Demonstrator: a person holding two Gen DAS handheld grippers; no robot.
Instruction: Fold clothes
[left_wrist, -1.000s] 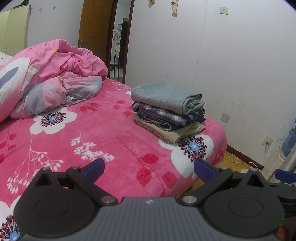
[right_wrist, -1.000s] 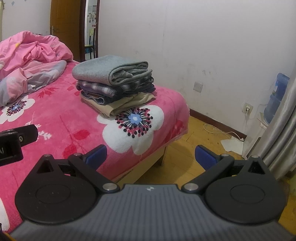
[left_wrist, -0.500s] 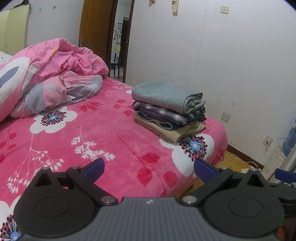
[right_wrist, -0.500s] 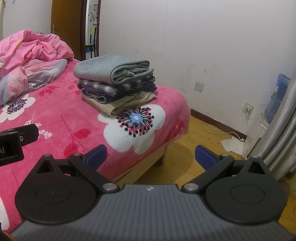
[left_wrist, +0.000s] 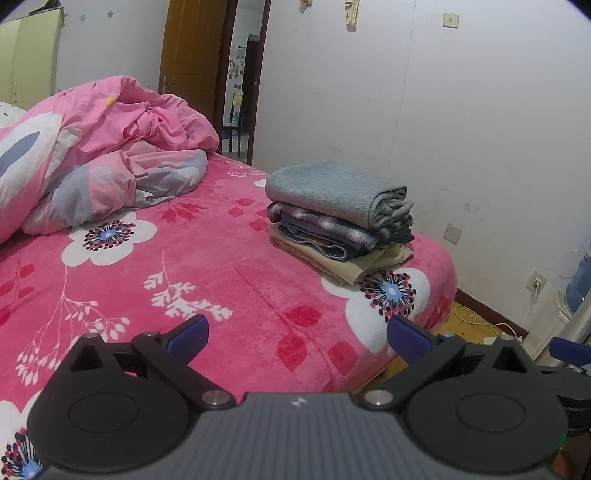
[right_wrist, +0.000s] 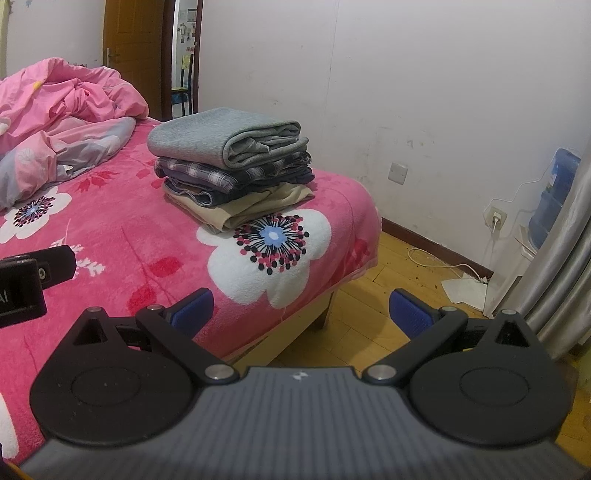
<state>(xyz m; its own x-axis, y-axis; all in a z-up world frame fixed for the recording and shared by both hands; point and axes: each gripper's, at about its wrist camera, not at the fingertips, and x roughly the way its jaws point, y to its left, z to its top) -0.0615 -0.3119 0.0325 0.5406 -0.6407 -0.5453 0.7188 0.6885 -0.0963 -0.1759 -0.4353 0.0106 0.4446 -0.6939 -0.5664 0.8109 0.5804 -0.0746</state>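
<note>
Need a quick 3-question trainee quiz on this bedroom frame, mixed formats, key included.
1. True or false: the left hand-held gripper holds a garment.
2. Which item tops the folded stack? A) grey garment B) plaid garment C) beige garment
3. Fill in: the stack sits near the bed's ___ corner, beside the wall.

Key: 1. False, both it and the right hand-held gripper are open and empty. 2. A. 3. Far right.

the crumpled pink quilt (left_wrist: 92, 155) is getting cut off by the left edge in both views; the water bottle (right_wrist: 554, 195) is sitting half behind the grey curtain (right_wrist: 565, 258); the lower clothes in the folded stack (left_wrist: 340, 218) are only showing their edges, so can't really tell what they are
</note>
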